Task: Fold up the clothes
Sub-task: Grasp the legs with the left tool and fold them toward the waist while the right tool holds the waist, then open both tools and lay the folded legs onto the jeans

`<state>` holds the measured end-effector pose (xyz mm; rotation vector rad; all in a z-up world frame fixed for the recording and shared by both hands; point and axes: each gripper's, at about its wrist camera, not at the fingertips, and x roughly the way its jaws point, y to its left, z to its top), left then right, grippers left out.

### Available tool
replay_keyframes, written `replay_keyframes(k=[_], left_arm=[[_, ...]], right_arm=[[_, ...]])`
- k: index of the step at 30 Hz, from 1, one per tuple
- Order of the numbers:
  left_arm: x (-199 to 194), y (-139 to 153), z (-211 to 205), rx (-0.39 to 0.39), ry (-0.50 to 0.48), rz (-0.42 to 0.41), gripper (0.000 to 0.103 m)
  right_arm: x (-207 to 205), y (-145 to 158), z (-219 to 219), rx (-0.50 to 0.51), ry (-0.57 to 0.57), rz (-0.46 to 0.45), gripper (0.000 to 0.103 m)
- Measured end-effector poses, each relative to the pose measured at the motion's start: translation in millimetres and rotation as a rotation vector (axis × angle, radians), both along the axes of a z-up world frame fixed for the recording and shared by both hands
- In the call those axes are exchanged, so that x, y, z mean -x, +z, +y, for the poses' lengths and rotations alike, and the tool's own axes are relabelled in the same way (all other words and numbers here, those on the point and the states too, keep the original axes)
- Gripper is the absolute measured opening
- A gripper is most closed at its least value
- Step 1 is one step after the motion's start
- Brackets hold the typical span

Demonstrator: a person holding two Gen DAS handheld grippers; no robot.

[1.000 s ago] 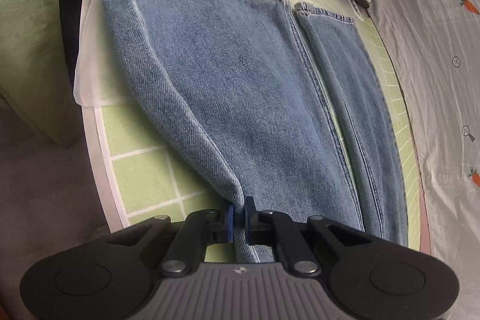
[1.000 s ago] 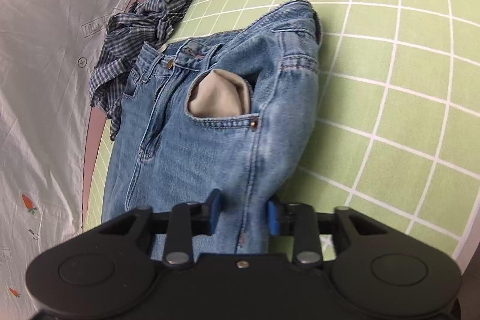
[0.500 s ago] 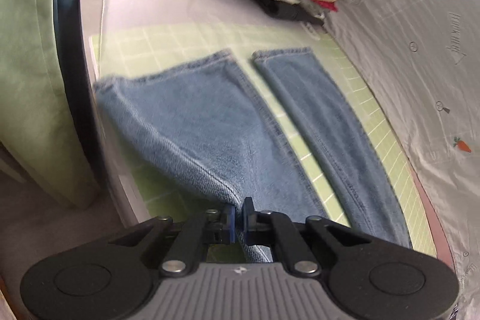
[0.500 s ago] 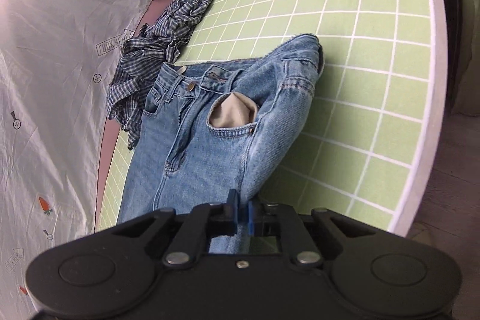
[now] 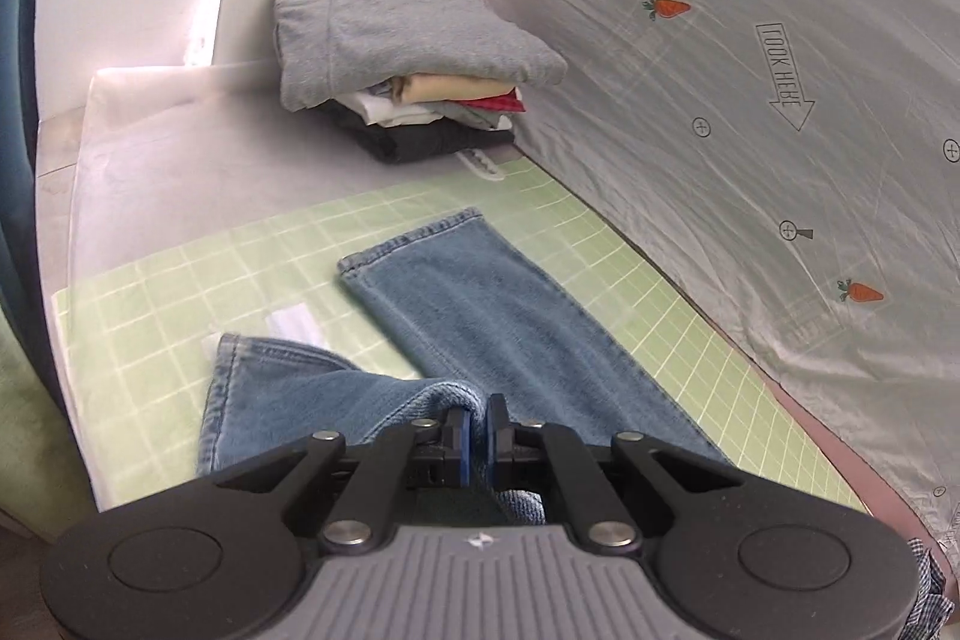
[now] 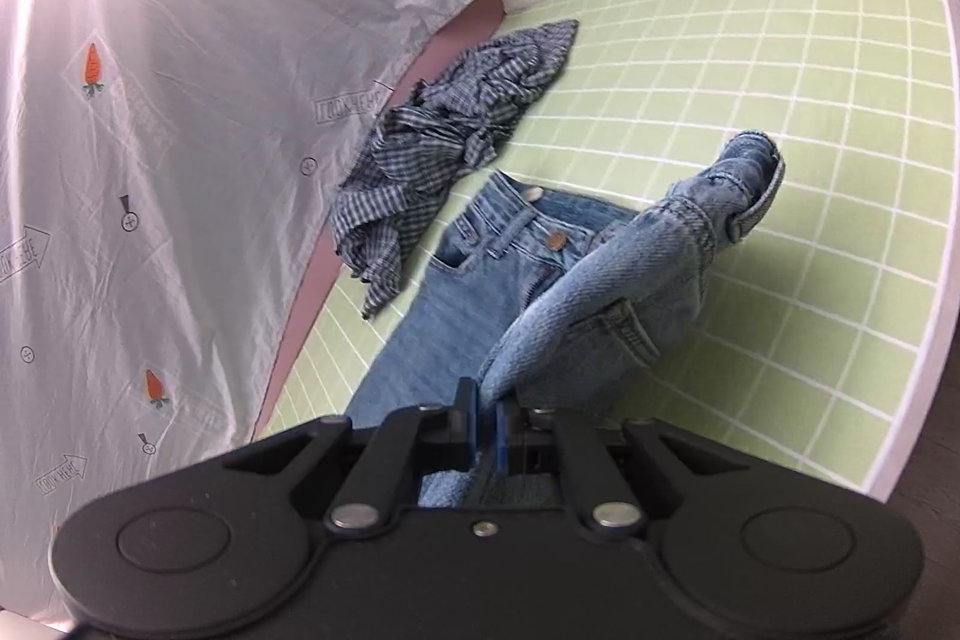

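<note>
Domestic laundry-folding setup: table [image 5: 150, 172] topped with a green grid mat [image 6: 780, 100]. Folded clothes stack [image 5: 408, 64] at the mat's far end by a white wall; carrot-print plastic sheet [image 5: 750, 100] hangs along the mat's side, crumpled checked shirt [image 6: 444, 142] beside it.

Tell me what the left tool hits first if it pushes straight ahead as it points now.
Probably the jeans: the left tool, shut on a lifted leg, points down at the flat leg ahead. Depth is unclear.

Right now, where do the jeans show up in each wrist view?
Left wrist: the jeans fill the lower centre, one leg flat, the other lifted by the left gripper.
Right wrist: waistband centre, near side raised by the right gripper.
Shared landmark: the green grid mat.
</note>
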<state>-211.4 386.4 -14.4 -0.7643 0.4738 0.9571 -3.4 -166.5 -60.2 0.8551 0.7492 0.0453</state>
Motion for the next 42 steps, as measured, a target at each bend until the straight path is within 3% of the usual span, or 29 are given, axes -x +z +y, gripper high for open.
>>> replay_keyframes(k=[9,17,19,22,23,25,27,29,32,35,37,39,42], left_arm=[[-84.7,8.4,28.5,-0.073,-0.057,-0.019,0.005],[-213.0,-21.3,82.6,-0.118,-0.149,0.039,0.007],[-245.6,-45.8,90.0,-0.089,-0.194,0.133,0.011],[-294.3,-82.5,101.0,-0.044,-0.260,0.275,0.021],[-293.0,-86.7,96.1,-0.042,-0.272,0.279,0.027],[-290.4,-95.2,86.3,-0.040,-0.294,0.287,0.039],[-283.0,-99.8,76.6,-0.042,-0.311,0.287,0.052],[-268.3,-98.5,63.8,-0.048,-0.311,0.292,0.063],[-248.1,-96.6,47.9,-0.045,-0.315,0.324,0.065],[-227.8,-96.2,31.8,-0.043,-0.317,0.354,0.073],[-213.3,-96.8,24.7,-0.012,-0.304,0.356,0.075],[-198.2,-97.9,18.4,0.028,-0.290,0.351,0.075],[-179.0,-94.8,4.3,0.048,-0.284,0.357,0.076]], right_arm=[[-64.3,14.9,30.1,0.063,0.055,-0.099,0.006],[-167.2,-2.6,65.0,0.108,0.091,-0.104,0.006],[-201.0,-15.9,77.6,0.132,0.098,-0.081,0.006],[-255.0,-52.6,98.8,0.146,0.136,0.041,0.011],[-269.3,-66.3,105.4,0.167,0.147,0.087,0.018],[-283.2,-83.3,114.8,0.212,0.176,0.138,0.021],[-277.8,-85.2,117.4,0.236,0.188,0.119,0.026],[-261.0,-76.6,115.0,0.263,0.184,0.077,0.043],[-224.9,-64.9,102.6,0.320,0.141,0.058,0.055],[-188.7,-57.0,88.8,0.370,0.103,0.050,0.058],[-166.0,-58.6,78.4,0.385,0.090,0.063,0.060],[-148.8,-63.5,71.8,0.416,0.070,0.102,0.068],[-130.7,-76.0,60.5,0.363,0.032,0.163,0.069]])
